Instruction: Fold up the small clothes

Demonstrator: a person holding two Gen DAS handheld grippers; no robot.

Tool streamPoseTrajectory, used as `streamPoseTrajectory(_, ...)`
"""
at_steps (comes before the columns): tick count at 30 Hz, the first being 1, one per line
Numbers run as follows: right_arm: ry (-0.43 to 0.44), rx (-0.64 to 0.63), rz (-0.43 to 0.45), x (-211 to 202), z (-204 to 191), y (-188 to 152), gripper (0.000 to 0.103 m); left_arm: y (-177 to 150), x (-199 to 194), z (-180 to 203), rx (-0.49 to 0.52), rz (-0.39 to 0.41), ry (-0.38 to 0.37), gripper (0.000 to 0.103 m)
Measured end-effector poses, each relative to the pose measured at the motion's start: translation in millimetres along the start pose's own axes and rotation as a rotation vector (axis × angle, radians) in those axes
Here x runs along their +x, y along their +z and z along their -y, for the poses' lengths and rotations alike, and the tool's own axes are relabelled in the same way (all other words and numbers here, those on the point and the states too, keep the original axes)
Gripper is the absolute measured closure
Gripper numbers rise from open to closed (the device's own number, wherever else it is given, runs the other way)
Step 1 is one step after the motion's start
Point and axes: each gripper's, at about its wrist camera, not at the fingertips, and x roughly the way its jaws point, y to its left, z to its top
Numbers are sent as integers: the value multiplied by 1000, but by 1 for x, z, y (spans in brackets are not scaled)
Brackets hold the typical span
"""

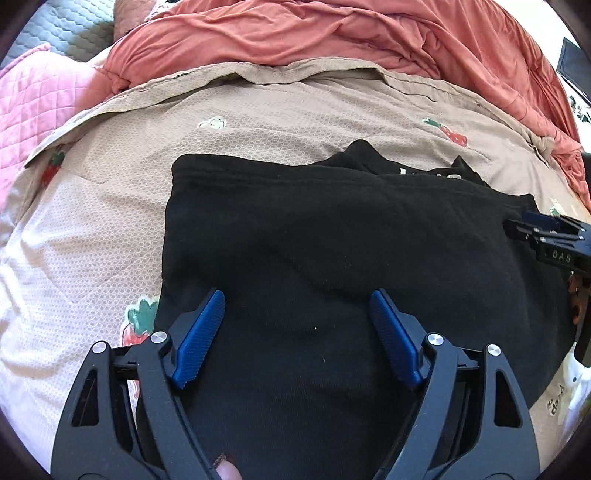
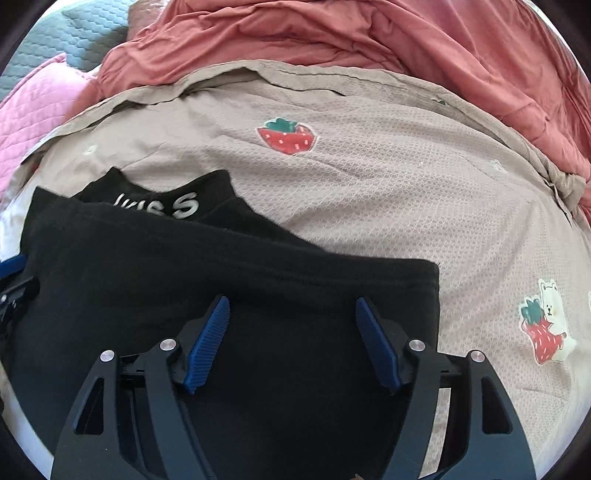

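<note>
A: Where lies the black garment (image 1: 332, 258)?

B: Flat on the beige blanket (image 1: 258, 122) with strawberry prints, on the bed. Folded over once, with a straight edge at the far side. Under the folded layer, a part with white letters (image 2: 177, 208) peeking out.

A: And the left hand-held gripper (image 1: 297, 332)?

B: Above the near part of the black garment, pointing steeply down. Spread wide, blue pads (image 1: 201, 339) well apart, nothing clamped between them, only the cloth lying below. Cannot tell if the tips touch the cloth.

A: The right hand-held gripper (image 2: 291, 341)?

B: Same manner, over the right part of the garment, near its right edge. Standing wide also, blue pads (image 2: 210, 343) apart, holding nothing. Seen also at the right border of the left wrist view, just beside the garment's far right corner.

A: Around the blanket?

B: A crumpled salmon-red cover (image 2: 369, 40) behind it, a pink quilted piece (image 1: 40, 103) at the far left, a grey quilted surface (image 2: 85, 33) in the far left corner. At the bottom of the left view, a fingertip of a person (image 1: 229, 472), behind the gripper.
</note>
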Motion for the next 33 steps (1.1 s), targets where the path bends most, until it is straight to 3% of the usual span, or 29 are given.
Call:
streamPoseTrajectory(4, 6, 17, 4, -3, 3, 1, 34, 0, -2, -3, -11, -4, -7, 28)
streamPoseTrajectory(10, 76, 158, 129, -48, 16, -14, 28, 1, -25, -7, -68, 24, -21, 28)
streamPoseTrajectory(12, 64, 144, 167, -65, 12, -23, 19, 1, -35, -9, -79, 41, -29, 28)
streamPoseTrajectory(19, 27, 87, 271, -113, -9, -58, 10, -8, -71, -5, -68, 113, -17, 13)
streamPoseTrajectory(27, 49, 40, 239, -122, -29, -78, 9, -26, -76, 2, -51, 93, -14, 10)
streamPoseTrajectory(33, 66, 98, 117, -97, -28, -93, 9, -47, -50, 0, -72, -5, 6, 10)
